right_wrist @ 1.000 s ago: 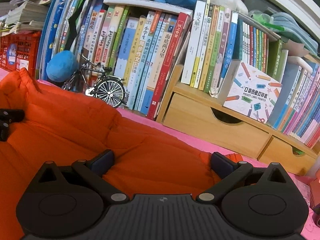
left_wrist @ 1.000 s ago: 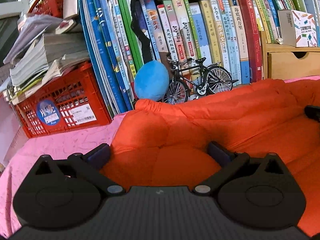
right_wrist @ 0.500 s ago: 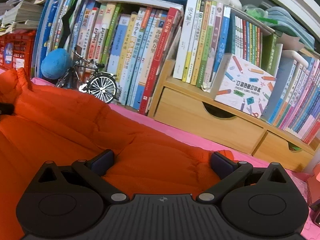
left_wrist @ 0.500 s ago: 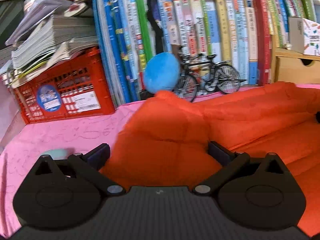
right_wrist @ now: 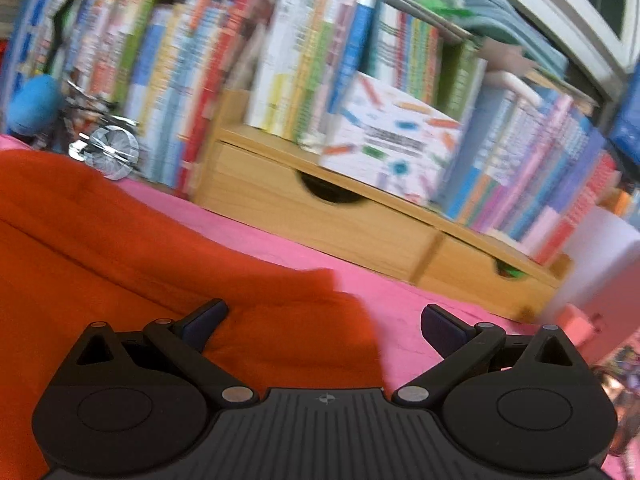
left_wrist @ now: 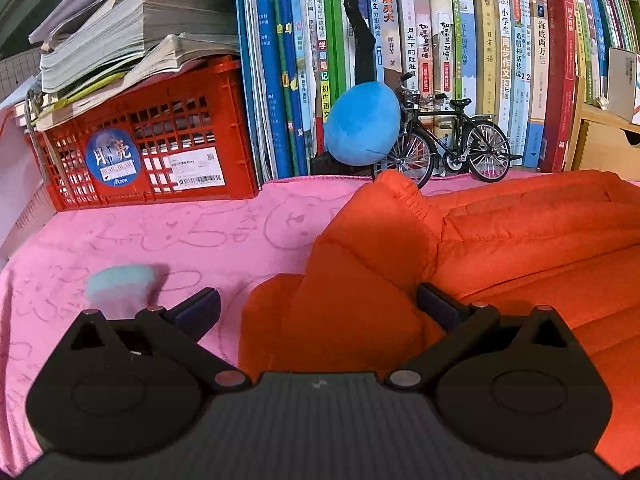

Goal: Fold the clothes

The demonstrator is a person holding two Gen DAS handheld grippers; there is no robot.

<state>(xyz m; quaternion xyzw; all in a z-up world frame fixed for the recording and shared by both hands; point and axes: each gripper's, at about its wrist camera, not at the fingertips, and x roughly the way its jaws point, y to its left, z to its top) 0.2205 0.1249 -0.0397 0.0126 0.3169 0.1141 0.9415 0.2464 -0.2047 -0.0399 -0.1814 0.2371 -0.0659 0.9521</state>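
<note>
An orange puffy jacket lies on the pink cloth. Its left end rises in a fold in front of my left gripper, which is open with the jacket's edge between its spread fingers. In the right wrist view the jacket fills the lower left, and its right corner lies between the fingers of my right gripper, which is open. That view is blurred by motion.
A red crate with stacked papers stands at the back left. A blue plush ball and a model bicycle stand before a row of books. A wooden drawer unit is at the back right. A small teal object lies on the cloth.
Both grippers have pulled back and swung outward. The left view now shows bare pink cloth and the jacket's left edge. The right view has shifted right past the jacket's corner.
</note>
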